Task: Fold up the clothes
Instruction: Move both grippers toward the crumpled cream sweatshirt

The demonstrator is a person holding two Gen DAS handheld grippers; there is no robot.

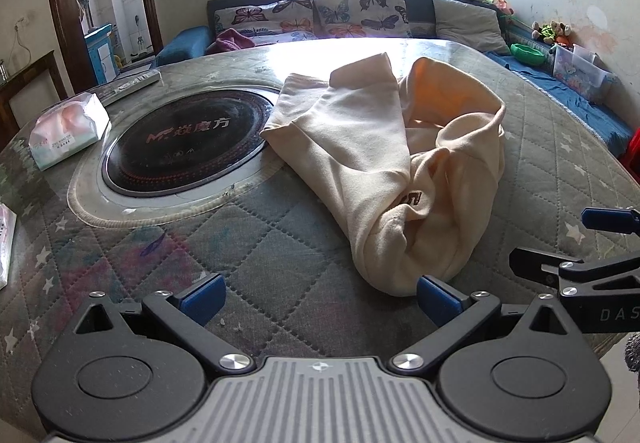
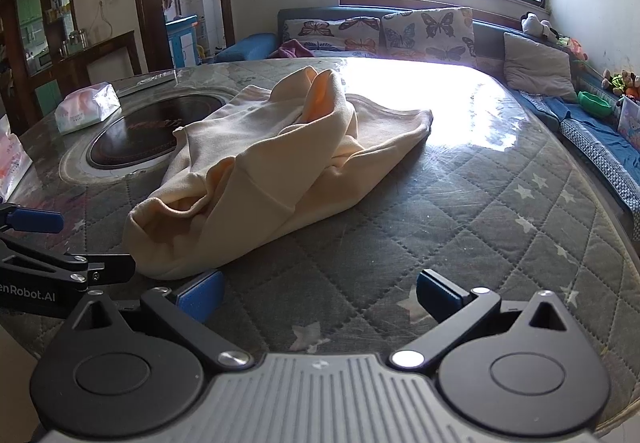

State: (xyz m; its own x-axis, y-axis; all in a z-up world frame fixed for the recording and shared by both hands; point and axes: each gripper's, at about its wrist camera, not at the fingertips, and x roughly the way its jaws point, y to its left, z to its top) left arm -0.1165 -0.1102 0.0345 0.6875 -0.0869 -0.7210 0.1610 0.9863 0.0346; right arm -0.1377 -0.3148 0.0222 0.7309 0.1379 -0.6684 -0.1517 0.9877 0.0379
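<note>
A cream sweatshirt [image 1: 384,163] lies crumpled on the quilted grey table cover [image 1: 260,259], with dark lettering partly showing near its front folds. It also shows in the right wrist view [image 2: 272,163]. My left gripper [image 1: 318,301] is open and empty, just short of the garment's near edge, its right pad [image 1: 436,301] close to the cloth. My right gripper [image 2: 318,299] is open and empty, to the right of the garment's near end, its left pad [image 2: 202,293] close to the cloth. Each gripper appears at the edge of the other's view.
A round black induction cooker [image 1: 188,141] is set into the table left of the sweatshirt. A tissue pack [image 1: 68,131] and a remote [image 1: 128,85] lie beyond it. A sofa with butterfly cushions [image 1: 360,9] stands behind the table.
</note>
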